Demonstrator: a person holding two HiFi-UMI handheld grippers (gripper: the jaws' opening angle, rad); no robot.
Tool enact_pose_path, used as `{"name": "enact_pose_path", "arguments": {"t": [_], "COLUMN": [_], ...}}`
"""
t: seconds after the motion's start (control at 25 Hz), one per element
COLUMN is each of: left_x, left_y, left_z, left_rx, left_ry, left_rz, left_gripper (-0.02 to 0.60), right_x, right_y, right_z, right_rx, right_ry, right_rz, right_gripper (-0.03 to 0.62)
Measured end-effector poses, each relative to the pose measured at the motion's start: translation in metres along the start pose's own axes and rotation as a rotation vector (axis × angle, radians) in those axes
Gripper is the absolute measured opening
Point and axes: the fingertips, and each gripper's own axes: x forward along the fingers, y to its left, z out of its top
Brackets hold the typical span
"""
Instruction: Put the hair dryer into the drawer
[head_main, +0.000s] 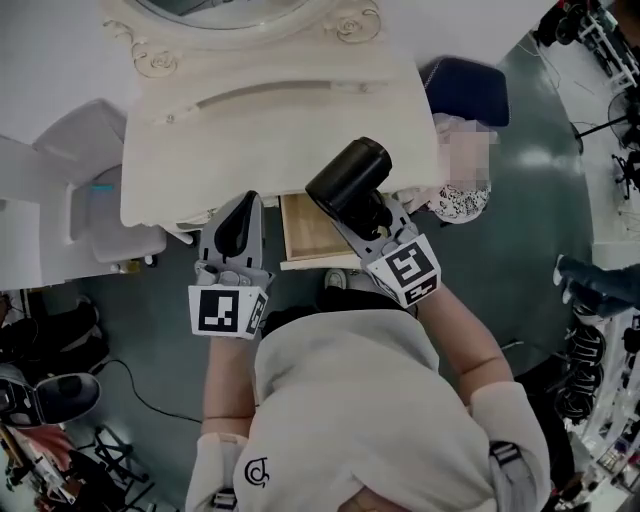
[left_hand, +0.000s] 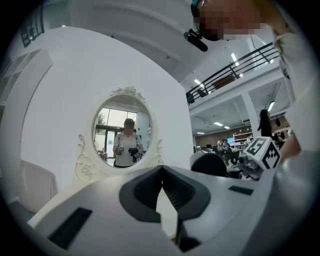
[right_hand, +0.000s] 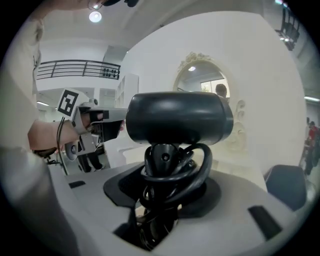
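The hair dryer (head_main: 348, 178) is up off the furniture, clamped by its handle in my right gripper (head_main: 372, 222). In the right gripper view the jaws stand part-way apart around the handle, with the black cable (right_hand: 200, 165) looped about it, and the fat black barrel lies crosswise above them. From the head view the dryer hangs over the front edge of the cream dressing table (head_main: 270, 150), right of its middle, above the right side of the drawer (head_main: 300, 232). That drawer is pulled out from under the front edge, its bare wooden inside showing, though the table top covers its back part. My left gripper (left_hand: 161, 175) carries nothing, and its pads meet at the tips. It sits just beside the drawer's left side, below the front edge, clear of the opening. The oval mirror (left_hand: 122, 137) rises at the table's far edge and reflects me with both tools raised. Other things crowd in — a dark blue chair (head_main: 472, 88) off the right corner, a pale seat (head_main: 85, 140) off the left edge, and my own shoes (head_main: 337, 280) on the floor just under the drawer front.
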Motion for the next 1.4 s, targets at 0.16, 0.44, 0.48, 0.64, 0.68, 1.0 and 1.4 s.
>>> {"name": "enact_pose_path", "arguments": {"t": [0.16,0.44,0.48,0.64,0.68,1.0,1.4], "left_x": [0.01,0.016,0.018,0.024,0.025,0.023,0.026], "left_y": [0.007,0.016,0.017,0.017,0.017,0.007,0.001], "left_z": [-0.024,-0.064,-0.068,-0.081,-0.085,-0.113,-0.121], "left_rx": [0.029,-0.037,-0.043,-0.045,-0.042,-0.041,-0.084], "left_ry": [0.049,0.124,0.132,0.156,0.163,0.164,0.172], "left_rz": [0.04,0.066,0.069,0.056,0.052,0.003,0.012], "left_gripper": [0.014,0.014,0.014,0.014,0.014,0.014,0.014], "right_x": [0.029,0.051,0.053,0.061,0.063,0.072,0.076], "right_y": [0.004,0.024,0.027,0.033,0.033,0.039,0.039], "right_z": [-0.036,-0.12,-0.132,-0.18,-0.192,-0.269,-0.336], "right_rx": [-0.066,-0.181,-0.188,-0.228,-0.247,-0.358,-0.471], "right_ry": [0.09,0.303,0.332,0.458,0.492,0.731,0.956], "right_rz": [0.157,0.365,0.391,0.479,0.5,0.645,0.738], "right_gripper": [0.187,0.186,0.186,0.186,0.186,0.187,0.187]}}
